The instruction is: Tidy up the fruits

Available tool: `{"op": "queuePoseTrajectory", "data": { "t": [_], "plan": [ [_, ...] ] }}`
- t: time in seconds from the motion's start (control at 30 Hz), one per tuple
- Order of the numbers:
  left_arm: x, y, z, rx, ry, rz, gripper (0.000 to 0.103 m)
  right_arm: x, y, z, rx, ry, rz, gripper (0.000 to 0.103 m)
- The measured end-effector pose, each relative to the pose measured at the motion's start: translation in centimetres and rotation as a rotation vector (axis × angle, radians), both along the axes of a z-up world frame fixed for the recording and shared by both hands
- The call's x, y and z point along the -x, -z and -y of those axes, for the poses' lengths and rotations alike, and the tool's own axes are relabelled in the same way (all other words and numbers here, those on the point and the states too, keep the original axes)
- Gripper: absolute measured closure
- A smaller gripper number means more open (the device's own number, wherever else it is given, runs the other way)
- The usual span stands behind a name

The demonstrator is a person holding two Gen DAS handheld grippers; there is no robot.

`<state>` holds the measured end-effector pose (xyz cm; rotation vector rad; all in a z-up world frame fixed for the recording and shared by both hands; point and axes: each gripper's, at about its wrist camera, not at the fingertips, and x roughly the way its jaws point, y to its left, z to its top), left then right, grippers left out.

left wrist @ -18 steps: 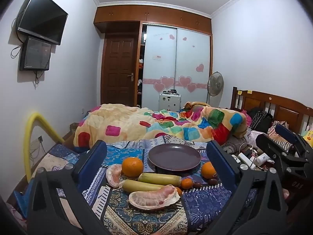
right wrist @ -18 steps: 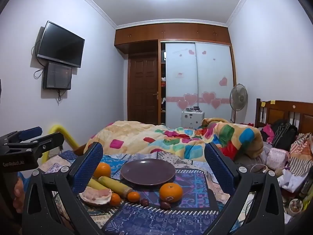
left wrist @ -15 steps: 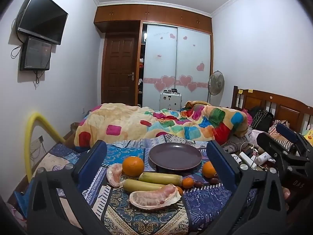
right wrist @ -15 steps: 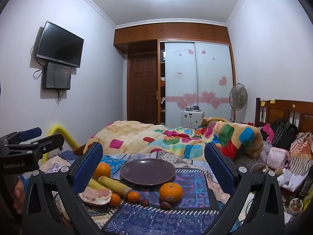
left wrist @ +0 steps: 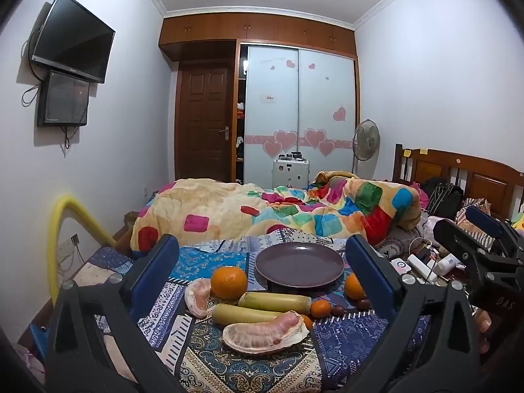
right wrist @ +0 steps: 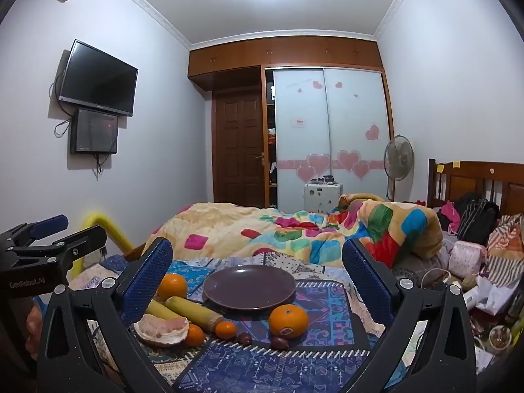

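Straight ahead of both grippers, on the patterned blue cloth (left wrist: 344,337) covering the bed, the fruit is lying untouched around an empty round dark-purple plate (left wrist: 299,264). The left gripper (left wrist: 262,275) is hovering with its blue-padded jaws spread wide and nothing between them; the right gripper (right wrist: 257,278) is doing the same.

Nearest the left gripper, the peeled pink pomelo half in its rind (left wrist: 267,332) is sitting just in front, with two pale yellow-green cane-like stalks (left wrist: 275,301) lying crosswise behind it and a smaller pomelo segment (left wrist: 196,296) off toward the left jaw. A large orange (left wrist: 228,282) is resting just left of the plate; another orange (right wrist: 288,321) is sitting close ahead of the right gripper, with small tangerines (right wrist: 226,329) and dark round fruits (right wrist: 245,338) beside it (what kind, I cannot tell).

The oranges are probably firm and fairly heavy but apt to roll, so pinching across the widest middle looks safest. The pomelo flesh seems soft and easily torn; gripping its rind edge should be gentler. The stalks look stiff, best taken mid-length.
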<state>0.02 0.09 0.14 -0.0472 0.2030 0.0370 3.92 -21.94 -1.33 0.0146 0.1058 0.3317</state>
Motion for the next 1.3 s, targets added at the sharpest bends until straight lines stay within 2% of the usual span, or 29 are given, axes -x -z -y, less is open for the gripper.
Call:
{"op": "queuePoseTrajectory", "data": {
  "t": [1.3],
  "plan": [
    [0.2,0.2,-0.4,-0.013,-0.013,0.02,0.0,-0.2,-0.5,-1.2,-0.037,-0.041,-0.006,0.0]
  ]
}}
